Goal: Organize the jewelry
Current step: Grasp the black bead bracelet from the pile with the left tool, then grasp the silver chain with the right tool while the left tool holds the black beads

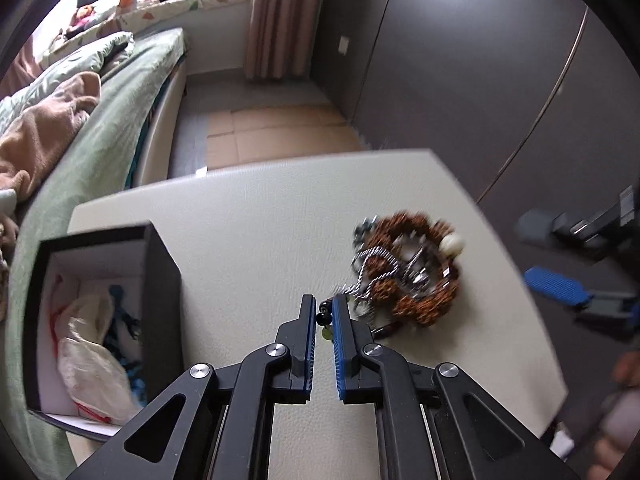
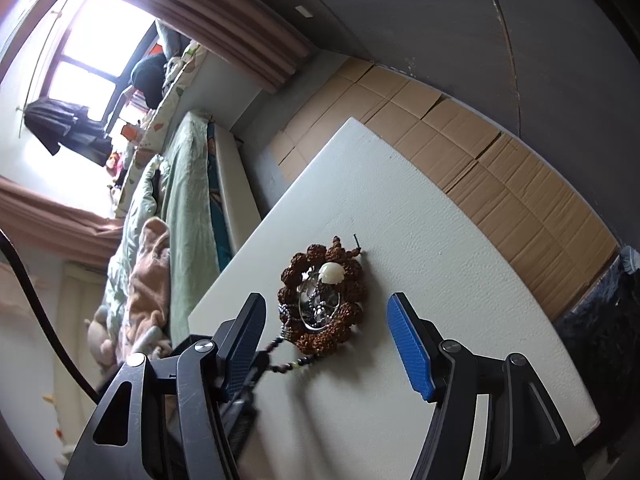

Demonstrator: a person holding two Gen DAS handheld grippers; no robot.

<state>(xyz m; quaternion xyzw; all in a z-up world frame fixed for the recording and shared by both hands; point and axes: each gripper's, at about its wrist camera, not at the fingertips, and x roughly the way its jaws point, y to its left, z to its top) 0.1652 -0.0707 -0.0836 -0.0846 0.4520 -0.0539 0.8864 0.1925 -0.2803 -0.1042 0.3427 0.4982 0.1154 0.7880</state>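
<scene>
Left wrist view: the left gripper [image 1: 323,309] is clamped on a thin strand of dark beads [image 1: 323,316] at its fingertips; the strand trails right and away into the jewelry pile [image 1: 408,270], a ring of knobbly brown seed beads tangled with twisted silver chain and one smooth cream bead, lying on the pale textured table [image 1: 248,240]; the open black box [image 1: 160,292], white-lined and holding cloth pouches, stands just left of the gripper, so the likely carry is leftward.

Right wrist view: the right gripper [image 2: 326,340] hovers with jaws well apart, nothing between the pads; the pile lies straight ahead on the table; the bead strand runs from it toward the lower left, its long axis slanting toward the left gripper, the nearer hand.
</scene>
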